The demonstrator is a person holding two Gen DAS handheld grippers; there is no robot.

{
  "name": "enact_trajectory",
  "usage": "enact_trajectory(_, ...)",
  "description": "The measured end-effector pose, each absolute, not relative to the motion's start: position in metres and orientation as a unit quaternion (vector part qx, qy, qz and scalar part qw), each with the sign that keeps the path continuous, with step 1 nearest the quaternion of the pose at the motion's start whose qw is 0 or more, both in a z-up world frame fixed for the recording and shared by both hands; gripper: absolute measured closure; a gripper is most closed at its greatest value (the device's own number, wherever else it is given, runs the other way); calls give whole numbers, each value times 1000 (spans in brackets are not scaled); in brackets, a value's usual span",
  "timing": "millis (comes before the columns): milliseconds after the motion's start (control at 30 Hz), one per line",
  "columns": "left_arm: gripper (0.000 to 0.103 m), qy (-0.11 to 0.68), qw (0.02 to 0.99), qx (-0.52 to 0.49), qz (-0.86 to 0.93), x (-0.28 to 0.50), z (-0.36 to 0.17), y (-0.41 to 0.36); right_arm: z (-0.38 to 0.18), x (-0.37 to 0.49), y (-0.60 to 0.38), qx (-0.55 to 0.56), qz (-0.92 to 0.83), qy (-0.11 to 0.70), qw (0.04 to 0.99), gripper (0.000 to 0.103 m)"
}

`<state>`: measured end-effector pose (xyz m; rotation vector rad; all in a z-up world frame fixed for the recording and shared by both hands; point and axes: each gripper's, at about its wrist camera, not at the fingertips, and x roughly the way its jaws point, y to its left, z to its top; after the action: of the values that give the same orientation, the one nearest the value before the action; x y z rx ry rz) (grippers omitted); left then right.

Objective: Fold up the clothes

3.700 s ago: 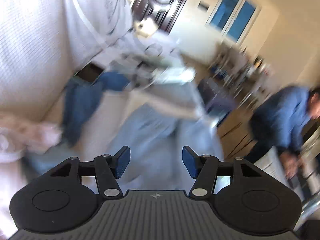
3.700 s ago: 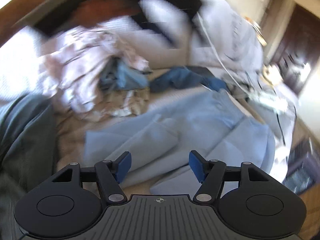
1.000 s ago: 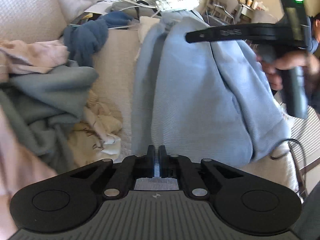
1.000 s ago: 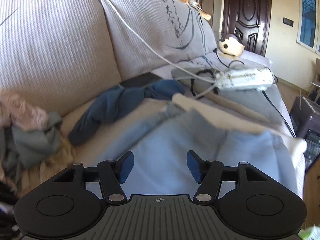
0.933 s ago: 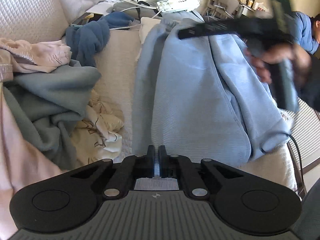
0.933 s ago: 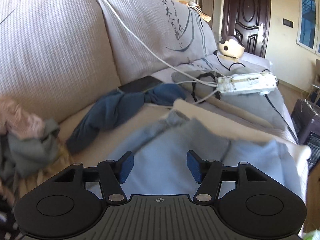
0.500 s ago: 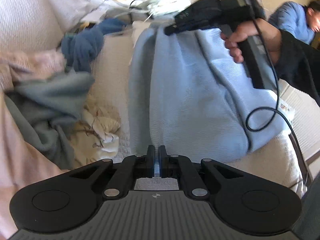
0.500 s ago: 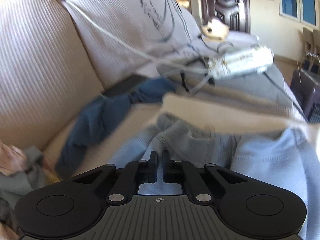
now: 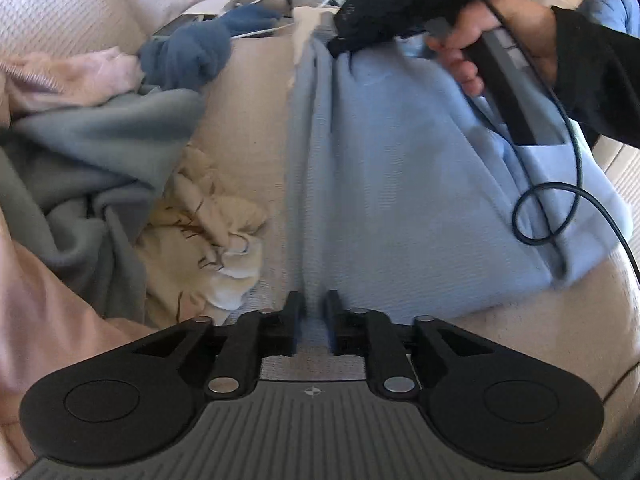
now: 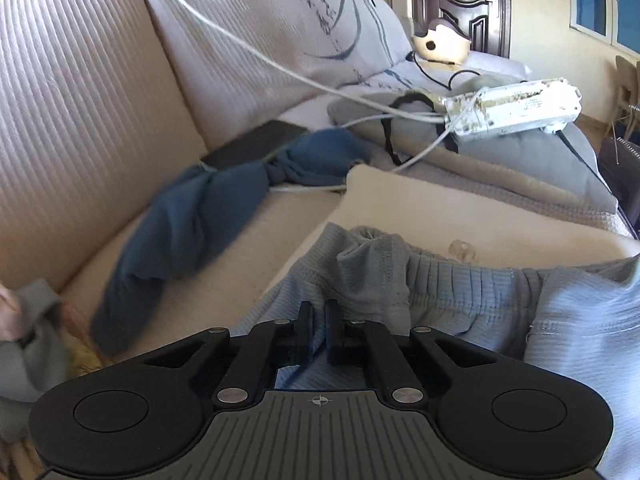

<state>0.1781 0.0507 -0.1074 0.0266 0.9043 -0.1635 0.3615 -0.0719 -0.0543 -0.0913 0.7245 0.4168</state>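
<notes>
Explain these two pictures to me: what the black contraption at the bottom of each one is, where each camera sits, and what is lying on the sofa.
There is no robot here. A person holds a black two-finger gripper in each hand, and each gripper carries a wide-angle camera looking forward along its fingers.

The left wrist view shows the left gripper at the bottom. Its jaws are opening, with the hem of the light blue knitted garment between them. Farther off, the person's hand holds the right gripper at the garment's far end.

The right wrist view shows that right gripper shut on the garment's gathered waistband.

Also on the beige ribbed sofa: a dark blue twisted cloth, a grey-green garment, a pale pink one, a cream printed one and a white power strip with cables.
</notes>
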Motion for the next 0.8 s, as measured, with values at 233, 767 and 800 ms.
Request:
enact_trajectory(233,67,428,898,-65,-75,153,-77,71,-14,325,-102,-31,245,350,903,54)
enact_trajectory(767,64,417,907,-35,-46,156,-68,62,-74,241,-113,-127,275,434,848,54)
enact_trajectory(800,64,419,906,-36,-44,157,-69,64,-75,242,-113,-123,275,437,847,54)
